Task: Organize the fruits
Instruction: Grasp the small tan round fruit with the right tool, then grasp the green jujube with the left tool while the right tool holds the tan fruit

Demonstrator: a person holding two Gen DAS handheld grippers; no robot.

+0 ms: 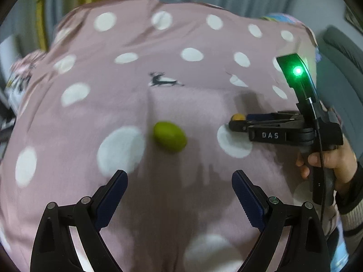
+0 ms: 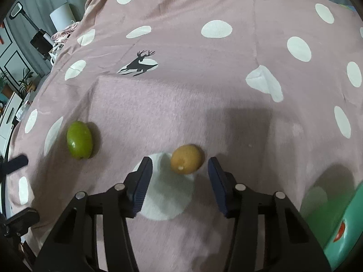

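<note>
Two fruits lie on the pink polka-dot blanket [image 2: 204, 95], which covers nearly everything you see and looks soft and giving, so expect either fruit to sink in a little and roll if nudged. At the lower right edge of the right wrist view sits a green container [image 2: 340, 233], only partly in view; it may be where the fruit belongs, though that is a guess. Your left claw [image 1: 179, 182] hangs over the cloth with its jaws wide apart and nothing between them, the green fruit [image 1: 169, 139] lying ahead of it, well clear of the pads. Your right claw [image 2: 180, 170] is angled down over the yellow-brown fruit [image 2: 187, 159], jaws apart and not pressing: the fruit rests partly on a white dot just ahead of the tips and nearer the right-hand pad than the left. Both fruits are small, egg-shaped and smooth-skinned, the green one glossy, so they are probably light, fairly firm and a bit slippery. Take the yellow-brown one across its short middle, one pad on each flank, rather than end to end where it would squirt out. Centre it first, since a lopsided close would likely push it sideways on the cloth. Squeeze only until it stops moving; the skin may bruise.
</note>
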